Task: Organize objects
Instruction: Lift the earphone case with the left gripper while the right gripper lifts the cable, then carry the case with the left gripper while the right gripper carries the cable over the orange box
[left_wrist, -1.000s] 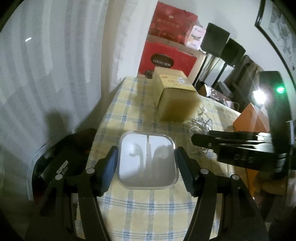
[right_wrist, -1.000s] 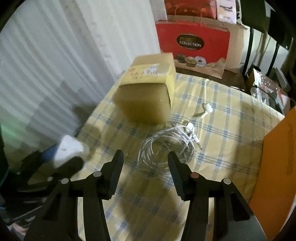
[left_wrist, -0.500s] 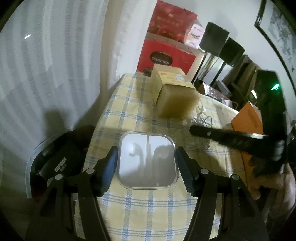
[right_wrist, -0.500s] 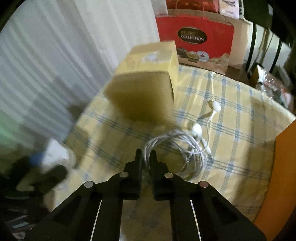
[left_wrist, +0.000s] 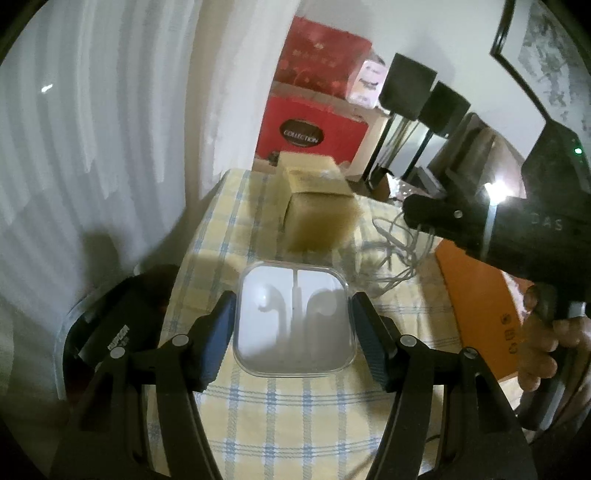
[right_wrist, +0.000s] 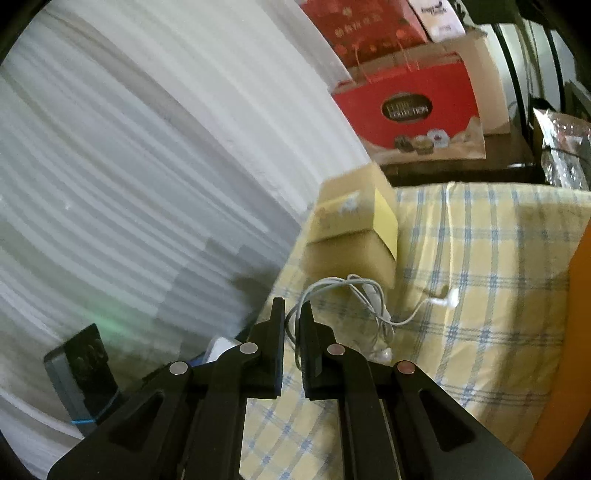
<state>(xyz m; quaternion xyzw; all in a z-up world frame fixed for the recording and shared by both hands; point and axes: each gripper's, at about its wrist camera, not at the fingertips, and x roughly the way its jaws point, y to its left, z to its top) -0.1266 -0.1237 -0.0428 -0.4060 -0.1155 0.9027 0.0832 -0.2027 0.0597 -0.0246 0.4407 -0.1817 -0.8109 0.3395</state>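
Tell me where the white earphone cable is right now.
The white earphone cable hangs pinched in the right gripper, its bundle lifted just above the checked tablecloth in front of the yellow box.

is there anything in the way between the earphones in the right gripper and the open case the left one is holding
Nothing visible. The earphone cable hangs from the right gripper, and only bare checked tablecloth lies between it and the case in the left gripper.
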